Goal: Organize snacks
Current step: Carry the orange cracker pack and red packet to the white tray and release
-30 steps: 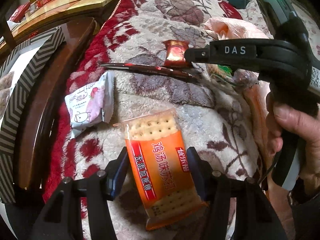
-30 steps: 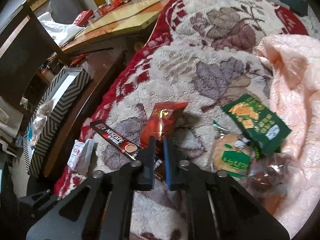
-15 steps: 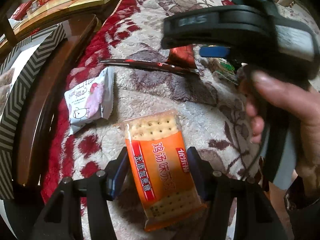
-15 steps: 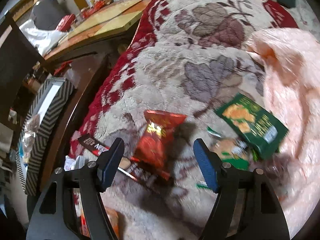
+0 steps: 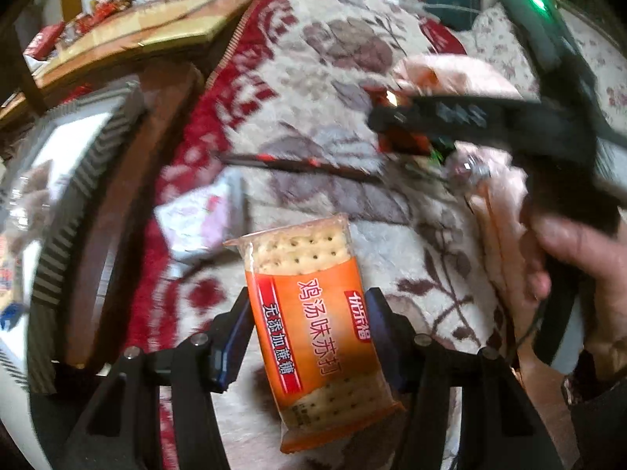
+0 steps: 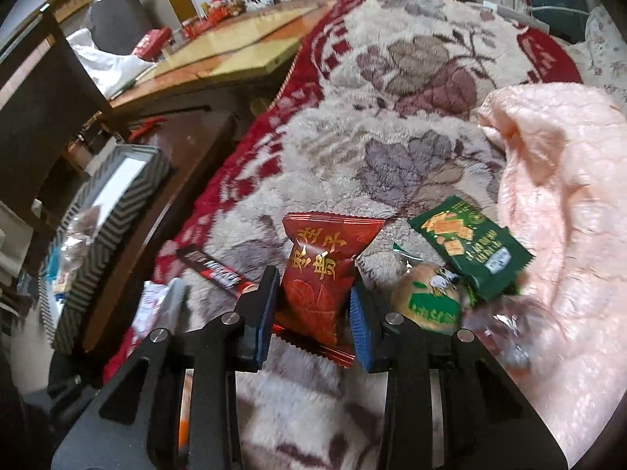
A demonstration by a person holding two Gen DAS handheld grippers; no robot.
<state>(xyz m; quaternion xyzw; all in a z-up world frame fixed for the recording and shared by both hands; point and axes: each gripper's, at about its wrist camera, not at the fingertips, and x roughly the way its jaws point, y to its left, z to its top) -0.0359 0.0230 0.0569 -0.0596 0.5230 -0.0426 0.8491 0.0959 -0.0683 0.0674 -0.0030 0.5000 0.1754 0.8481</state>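
Your left hand-held gripper (image 5: 307, 337) pinched the orange cracker packet (image 5: 313, 333) between its two blue-padded fingers, low in the centre of the left wrist view. The packet stood nearly upright and tilted a little to the left, its clear top showing a dotted soda cracker. Its label read 鸡汤味苏打 in white down the middle, 无添加蔗糖 on a red strip at the left, and a small red brand tab at the upper right of the orange field, too small for me to read surely.

Your right hand-held gripper (image 6: 315, 305) was closed on the red snack pouch (image 6: 323, 278), pads pressed against both of its sides, in the lower centre of the right wrist view. Gold characters on the pouch read 早生贵子. From the left wrist view that same gripper showed in the upper right of the frame, blurred, with your right hand (image 5: 576, 262) on its handle.

Under both lay a plush floral blanket (image 6: 392, 164) in cream, grey and red. On it, left of the red pouch, lay a dark coffee stick (image 6: 213, 270); its lettering was too blurred to read. Right of the pouch lay a green cracker packet (image 6: 470, 250) overlapping a round bun wrapper (image 6: 429, 297) with green print. A pink quilted cloth (image 6: 560, 180) filled the right side. A zigzag-striped box (image 6: 109, 203) sat at the left edge, beside the blanket.
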